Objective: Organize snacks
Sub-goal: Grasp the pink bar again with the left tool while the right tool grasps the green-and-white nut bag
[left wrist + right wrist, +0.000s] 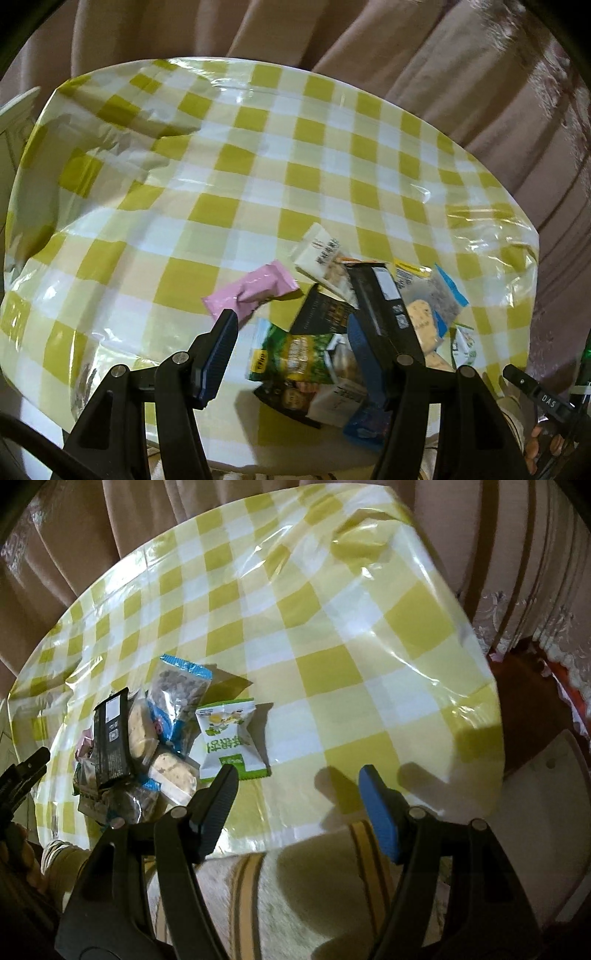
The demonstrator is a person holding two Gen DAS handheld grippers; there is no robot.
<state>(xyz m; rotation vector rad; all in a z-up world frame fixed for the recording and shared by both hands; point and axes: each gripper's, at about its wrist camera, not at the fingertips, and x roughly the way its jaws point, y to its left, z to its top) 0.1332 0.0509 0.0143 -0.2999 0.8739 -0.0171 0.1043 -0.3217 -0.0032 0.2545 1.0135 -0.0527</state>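
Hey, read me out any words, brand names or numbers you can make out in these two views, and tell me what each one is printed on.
"DAS": white letters on the right gripper, seen at the left view's edge.
White and green packet: large green characters, too blurred to read.
Cream packet, black packet: print too small.

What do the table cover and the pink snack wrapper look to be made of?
Table cover: likely thin plastic or vinyl sheet, glossy; it shows bright glare streaks and soft creases over the check print.
Pink snack wrapper: probably plastic film, smooth with a slight sheen, crimped at its ends.
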